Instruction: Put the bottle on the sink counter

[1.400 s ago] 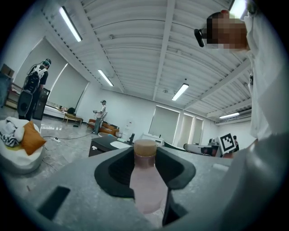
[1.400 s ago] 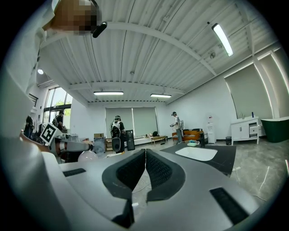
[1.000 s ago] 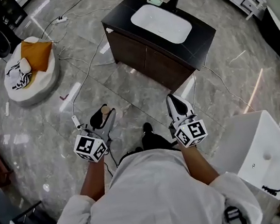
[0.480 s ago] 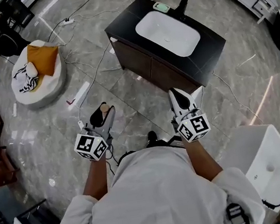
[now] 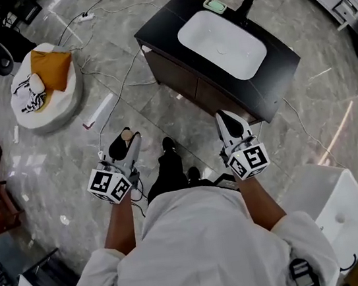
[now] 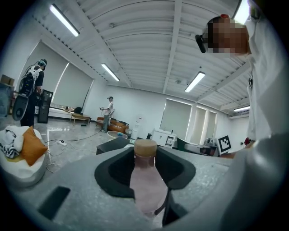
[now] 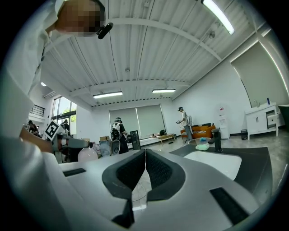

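My left gripper (image 5: 124,142) (image 6: 145,169) is shut on a pale pink bottle (image 6: 146,182) with a tan cap (image 5: 126,135), held between its black pads. My right gripper (image 5: 229,123) (image 7: 145,169) is shut with nothing in it, the pads touching. Both point toward the sink counter (image 5: 281,67), a dark cabinet with a white basin (image 5: 221,44) and a black tap (image 5: 243,7), a short way ahead across the floor. In the right gripper view the basin (image 7: 212,163) and counter top (image 7: 259,169) lie ahead to the right.
A green soap dish (image 5: 214,5) sits at the counter's back edge. Cables trail over the marble floor (image 5: 69,168). A white beanbag with an orange cushion (image 5: 39,76) lies at the left. A white basin unit (image 5: 333,196) stands at the right. People stand far off in the room.
Both grippers have moved forward with the person, and the sink counter now lies nearer. The bottle stays held in the left gripper; the person's foot has stepped forward between the grippers.
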